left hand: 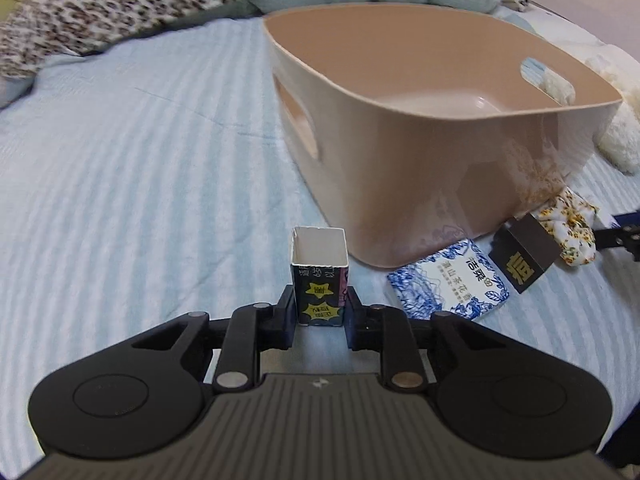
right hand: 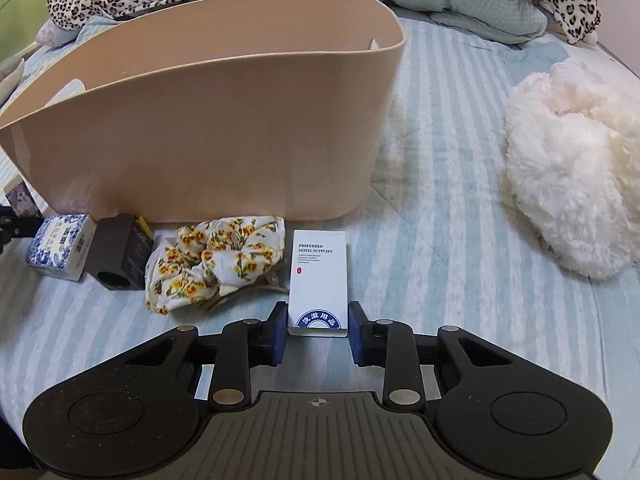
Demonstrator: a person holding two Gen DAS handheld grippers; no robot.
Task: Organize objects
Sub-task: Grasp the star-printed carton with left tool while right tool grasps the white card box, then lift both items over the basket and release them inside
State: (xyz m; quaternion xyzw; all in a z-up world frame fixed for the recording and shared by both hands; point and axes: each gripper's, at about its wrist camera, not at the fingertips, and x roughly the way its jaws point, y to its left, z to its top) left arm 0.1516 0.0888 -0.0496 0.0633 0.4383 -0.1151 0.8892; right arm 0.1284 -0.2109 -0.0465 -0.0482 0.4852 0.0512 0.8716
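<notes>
On the striped bedspread nothing looks sorted yet: the tan bin shows a bare floor where I can see into it. Going left to right, the left gripper is pinching a small dark open-topped carton just short of the bin, then the blue-patterned box, black box and flowered scrunchie lie loose along its front wall. Furthest right, the right gripper has its fingers at the sides of the white hotel-supplies box, seemingly gripped, so I judge all five still need dropping in.
</notes>
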